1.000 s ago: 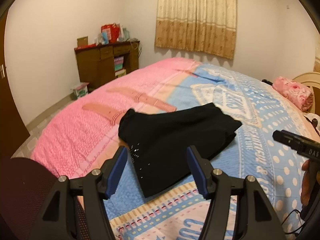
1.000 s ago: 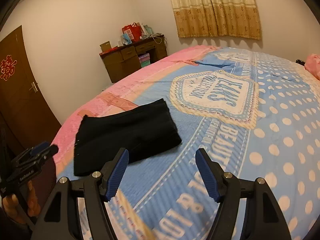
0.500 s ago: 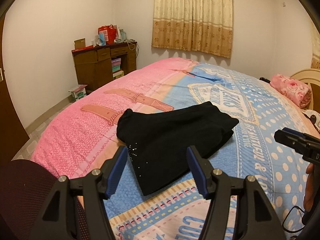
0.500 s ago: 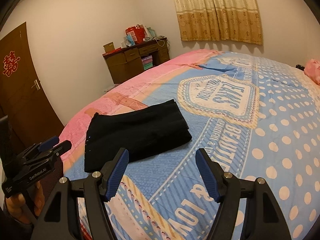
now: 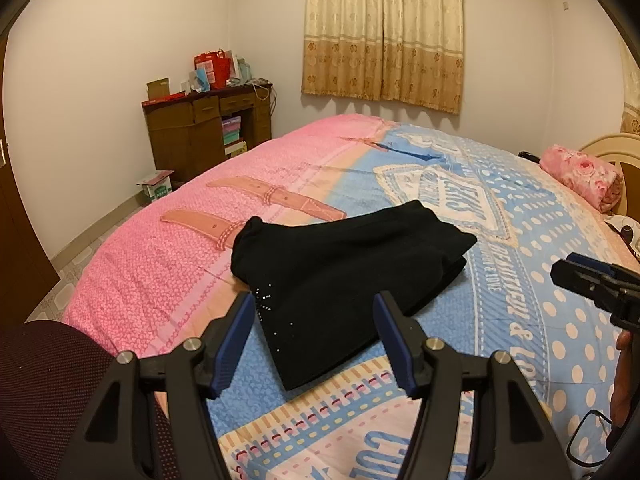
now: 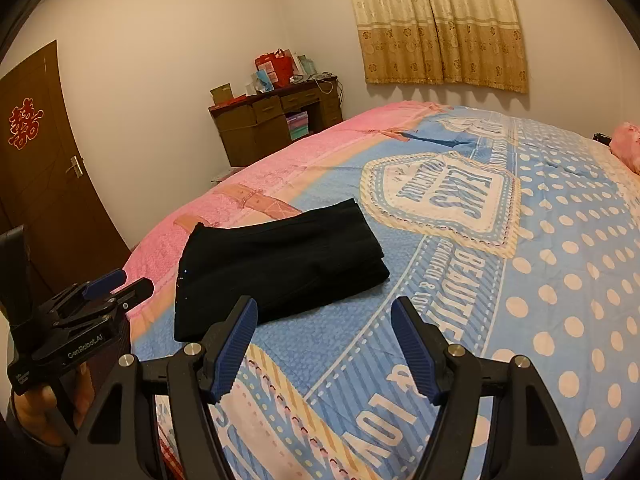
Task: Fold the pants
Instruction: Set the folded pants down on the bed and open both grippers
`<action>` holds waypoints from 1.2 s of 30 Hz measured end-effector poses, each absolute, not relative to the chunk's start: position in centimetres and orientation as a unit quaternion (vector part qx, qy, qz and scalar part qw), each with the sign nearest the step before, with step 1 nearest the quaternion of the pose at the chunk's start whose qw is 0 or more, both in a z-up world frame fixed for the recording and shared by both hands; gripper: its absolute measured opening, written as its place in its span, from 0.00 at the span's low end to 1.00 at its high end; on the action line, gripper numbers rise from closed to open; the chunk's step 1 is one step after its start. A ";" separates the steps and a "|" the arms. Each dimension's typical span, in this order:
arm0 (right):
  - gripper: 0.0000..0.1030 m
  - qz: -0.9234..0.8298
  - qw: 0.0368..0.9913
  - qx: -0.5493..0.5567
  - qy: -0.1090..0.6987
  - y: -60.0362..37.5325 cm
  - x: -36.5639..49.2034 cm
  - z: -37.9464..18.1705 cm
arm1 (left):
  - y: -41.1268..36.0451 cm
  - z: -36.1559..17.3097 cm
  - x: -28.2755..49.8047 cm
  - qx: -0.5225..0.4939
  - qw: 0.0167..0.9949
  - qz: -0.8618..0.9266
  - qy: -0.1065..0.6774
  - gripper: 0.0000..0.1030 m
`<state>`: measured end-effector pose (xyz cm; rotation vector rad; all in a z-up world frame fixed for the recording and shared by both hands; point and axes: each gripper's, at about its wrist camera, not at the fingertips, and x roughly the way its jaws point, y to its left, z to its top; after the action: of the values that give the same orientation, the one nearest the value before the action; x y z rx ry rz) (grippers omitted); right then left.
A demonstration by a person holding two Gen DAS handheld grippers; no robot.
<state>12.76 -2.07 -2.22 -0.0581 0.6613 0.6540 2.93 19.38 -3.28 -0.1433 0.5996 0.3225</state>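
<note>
Black pants [image 5: 344, 276] lie folded into a compact stack on the pink and blue bedspread [image 5: 520, 280], with small sparkly studs along the near edge. My left gripper [image 5: 314, 304] hovers above the near end of the pants, open, with nothing between its blue pads. In the right wrist view the same pants [image 6: 280, 268] lie ahead and to the left of my right gripper [image 6: 324, 308], which is open and empty over the blue part of the spread. Each gripper shows at the edge of the other's view: the right gripper [image 5: 592, 284] and the left gripper [image 6: 116, 284].
A dark red chair back [image 5: 44, 392] stands at the near left of the bed. A brown desk [image 5: 204, 136] with boxes and bags stands by the far wall under the curtain [image 5: 384, 32]. A pink floral pillow [image 5: 580, 176] lies at the far right. A brown door [image 6: 40, 168] is left.
The right wrist view has shifted, so the pants sit further right and closer to centre in it. The left gripper has kept still. Both grippers stay open.
</note>
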 end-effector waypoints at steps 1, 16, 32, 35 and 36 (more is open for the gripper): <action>0.69 0.315 0.893 -0.029 0.319 -2.0 12.7 -2.2 | 19.4 -3.3 2.9 -0.070 0.940 0.158 0.294 0.62; 0.69 0.315 0.895 -0.025 0.314 -1.9 12.6 -1.9 | 19.6 -3.8 3.2 -0.068 0.935 0.168 0.306 0.62; 0.69 0.316 0.902 -0.032 0.293 -1.3 12.1 -0.9 | 19.6 -3.1 2.9 -0.066 0.936 0.177 0.297 0.67; 0.69 0.319 0.901 -0.036 0.291 -1.0 12.0 -0.8 | 19.6 -2.9 2.9 -0.065 0.937 0.176 0.296 0.68; 0.69 0.319 0.901 -0.036 0.291 -1.0 12.0 -0.8 | 19.6 -2.9 2.9 -0.065 0.937 0.177 0.295 0.68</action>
<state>11.97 -0.95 -0.80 -0.0744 0.6016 0.6608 2.87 19.64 -2.88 -0.1329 0.6036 0.3606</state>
